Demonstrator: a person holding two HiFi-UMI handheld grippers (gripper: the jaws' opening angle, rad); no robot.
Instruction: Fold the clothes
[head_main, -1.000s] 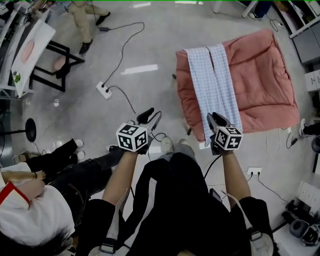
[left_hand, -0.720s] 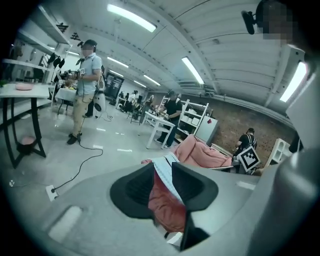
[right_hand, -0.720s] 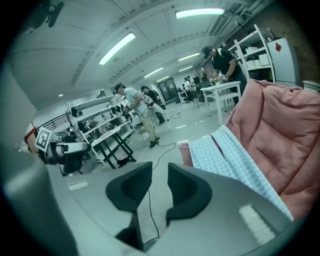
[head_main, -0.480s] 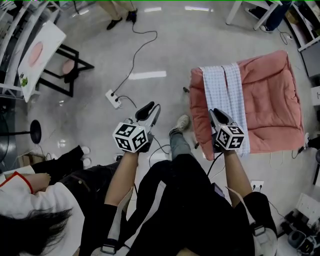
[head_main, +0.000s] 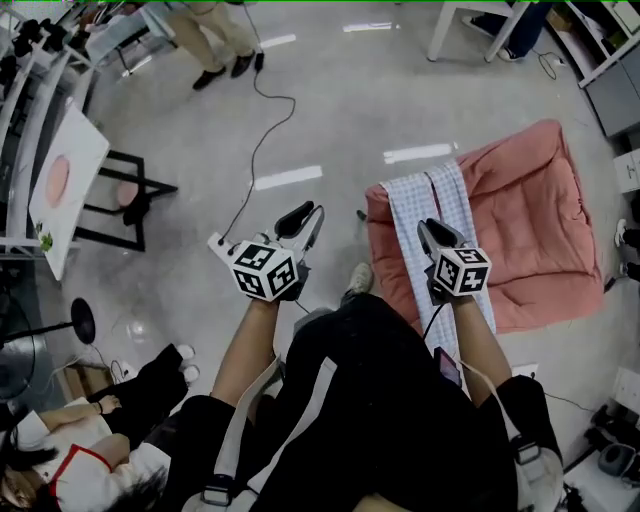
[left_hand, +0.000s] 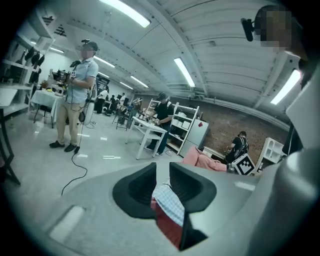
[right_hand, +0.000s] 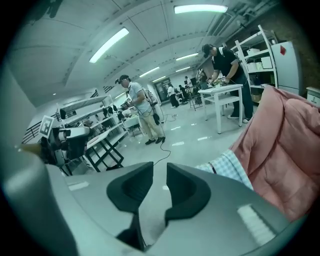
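Both grippers, the left gripper (head_main: 300, 218) and the right gripper (head_main: 432, 232), have just been closing to a narrow gap and seem empty. The checked cloth (head_main: 430, 200) lies along the pink quilt (head_main: 540, 220). With so narrow a gap, my jaws could shove the cloth or bite the quilt too.

Bright, even light falls from long ceiling tubes (left_hand: 186, 72); their glare streaks the glossy floor (head_main: 287, 178). Shadows are faint. Both gripper views bulge and darken to black at the corners, and the left tool (left_hand: 162, 169) looks soft close up.
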